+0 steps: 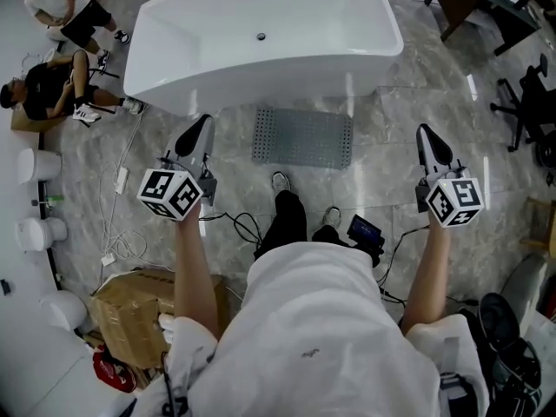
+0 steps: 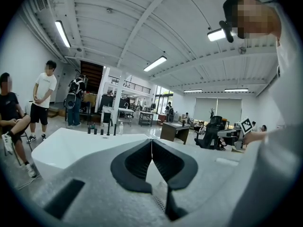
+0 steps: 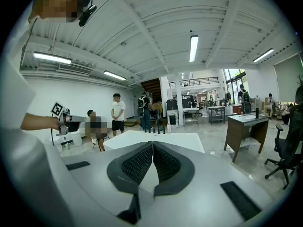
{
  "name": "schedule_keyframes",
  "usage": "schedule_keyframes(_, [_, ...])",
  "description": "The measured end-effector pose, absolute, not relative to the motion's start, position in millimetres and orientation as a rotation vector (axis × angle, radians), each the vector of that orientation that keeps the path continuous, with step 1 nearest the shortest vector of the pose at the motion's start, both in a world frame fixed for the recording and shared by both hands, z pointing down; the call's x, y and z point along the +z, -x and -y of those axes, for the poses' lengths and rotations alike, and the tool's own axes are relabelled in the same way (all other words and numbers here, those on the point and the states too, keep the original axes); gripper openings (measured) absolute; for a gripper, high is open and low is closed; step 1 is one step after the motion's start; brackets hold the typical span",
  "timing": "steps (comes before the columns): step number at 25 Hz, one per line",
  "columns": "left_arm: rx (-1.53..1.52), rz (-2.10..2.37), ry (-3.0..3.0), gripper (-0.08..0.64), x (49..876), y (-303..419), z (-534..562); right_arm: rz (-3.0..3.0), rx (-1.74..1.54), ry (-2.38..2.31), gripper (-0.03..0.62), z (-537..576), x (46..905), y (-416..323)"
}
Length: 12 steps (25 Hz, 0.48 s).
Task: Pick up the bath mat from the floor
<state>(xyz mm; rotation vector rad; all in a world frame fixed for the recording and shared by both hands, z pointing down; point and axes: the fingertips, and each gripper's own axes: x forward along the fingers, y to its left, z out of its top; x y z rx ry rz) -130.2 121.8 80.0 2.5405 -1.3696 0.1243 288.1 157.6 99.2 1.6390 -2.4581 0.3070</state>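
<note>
Left gripper (image 1: pixel 201 123): jaws pressed together, ribbed pads meeting tip to tip, nothing between them; confirmed in the left gripper view (image 2: pixel 151 142); marker cube (image 1: pixel 171 194) sits at its rear, over the person's left forearm.

Right gripper (image 1: pixel 424 132): jaws likewise closed flat on each other and empty; same in the right gripper view (image 3: pixel 152 144); its cube (image 1: pixel 456 201) faces up toward the head camera.

Bath mat (image 1: pixel 302 137): grey, perforated, lying flat on the marble floor (image 1: pixel 391 146); it is between the two grippers, to the right of the left one's tips and to the left of the right one's, below both and touched by neither; it lies nearer the left gripper than the right.

White bathtub (image 1: pixel 261 33): ahead of both grippers, just beyond the mat's far edge; its rim shows past the closed jaws in both gripper views (image 2: pixel 71 148) (image 3: pixel 156 138).

The person's shoes (image 1: pixel 281 182) stand on the near side of the mat, between the grippers; cables (image 1: pixel 234 226) trail on the floor just behind the left gripper; cardboard box (image 1: pixel 130 311) well behind it, to its left.
</note>
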Motion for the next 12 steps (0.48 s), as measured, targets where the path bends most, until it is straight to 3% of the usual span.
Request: schedule_keyframes(12, [0.130, 1.259, -2.548, 0.014, 100, 185, -11, 2.355, 0.310, -1.694, 0.008, -72, 95, -232])
